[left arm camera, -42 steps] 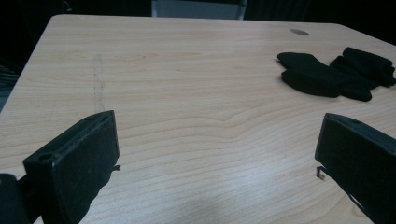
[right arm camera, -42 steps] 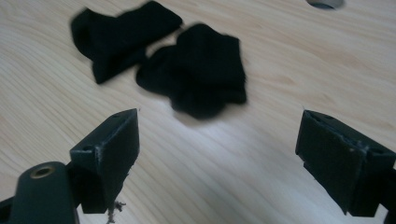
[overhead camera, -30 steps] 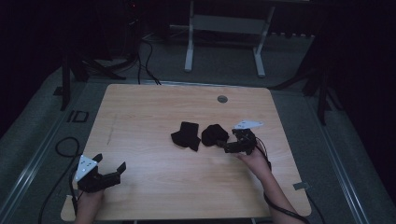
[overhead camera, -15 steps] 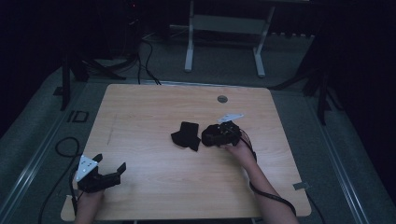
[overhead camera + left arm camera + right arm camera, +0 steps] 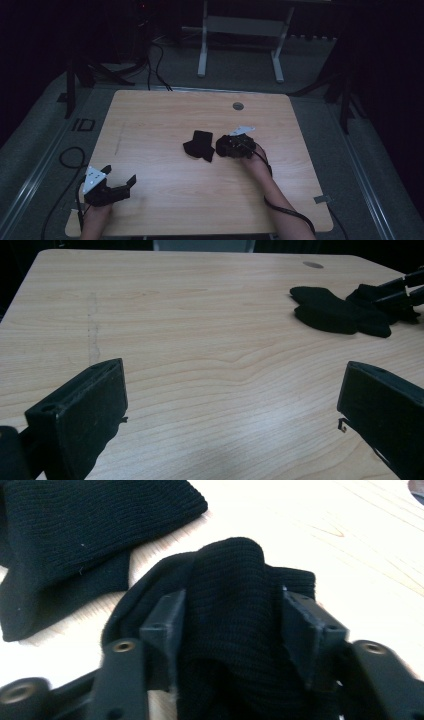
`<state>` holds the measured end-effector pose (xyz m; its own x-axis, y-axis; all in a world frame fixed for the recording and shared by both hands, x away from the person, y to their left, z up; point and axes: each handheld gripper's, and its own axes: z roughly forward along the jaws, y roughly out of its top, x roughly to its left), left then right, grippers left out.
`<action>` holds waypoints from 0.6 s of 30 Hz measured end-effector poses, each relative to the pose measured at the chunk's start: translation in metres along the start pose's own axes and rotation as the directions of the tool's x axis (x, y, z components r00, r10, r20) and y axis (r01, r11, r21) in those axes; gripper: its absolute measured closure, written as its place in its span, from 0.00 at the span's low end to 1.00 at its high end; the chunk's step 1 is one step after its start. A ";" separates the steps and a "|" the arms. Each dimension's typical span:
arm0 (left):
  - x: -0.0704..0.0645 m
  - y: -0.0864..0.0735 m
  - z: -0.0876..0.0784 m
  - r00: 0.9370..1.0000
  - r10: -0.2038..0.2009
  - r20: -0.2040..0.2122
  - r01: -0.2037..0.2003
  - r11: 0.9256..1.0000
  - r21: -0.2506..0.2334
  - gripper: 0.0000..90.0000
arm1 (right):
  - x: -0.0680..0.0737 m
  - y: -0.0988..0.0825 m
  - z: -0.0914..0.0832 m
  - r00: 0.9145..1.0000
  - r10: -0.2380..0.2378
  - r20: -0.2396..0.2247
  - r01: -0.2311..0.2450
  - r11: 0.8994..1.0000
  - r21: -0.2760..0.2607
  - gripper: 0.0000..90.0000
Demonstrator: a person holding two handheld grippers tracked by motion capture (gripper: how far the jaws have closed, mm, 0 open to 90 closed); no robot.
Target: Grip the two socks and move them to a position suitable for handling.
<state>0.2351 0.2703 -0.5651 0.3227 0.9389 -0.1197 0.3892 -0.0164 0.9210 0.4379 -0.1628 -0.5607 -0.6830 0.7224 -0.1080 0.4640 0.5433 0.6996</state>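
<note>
The pale wood-grain rectangular surface lay under the high view, with a small round grey grommet near its far edge. Near the middle of it lay two black knitted fabric pieces. The flat black knitted sock rested spread on the wood, just to the left of the other piece. The bunched black knitted sock sat just beside it on the right, humped up between the jaws of the right tool. That tool's jaws had just been closing, and in the right gripper view both pads pressed against the sides of the raised fold, pinching it. The left tool rested at the near left corner of the surface, well apart from the socks, its jaws spread wide with only bare wood between them in the left gripper view.
</note>
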 end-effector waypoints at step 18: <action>0.000 0.000 0.000 1.000 -0.004 0.001 0.004 1.000 -0.002 0.00 | 0.022 0.007 -0.054 0.999 0.032 -0.010 -0.032 0.996 -0.079 0.87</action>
<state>0.2349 0.2703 -0.5648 0.3221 0.9385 -0.1242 0.3891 -0.0116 0.9211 0.3961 -0.1664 -0.5199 -0.6733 0.7352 -0.0790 0.4398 0.4841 0.7565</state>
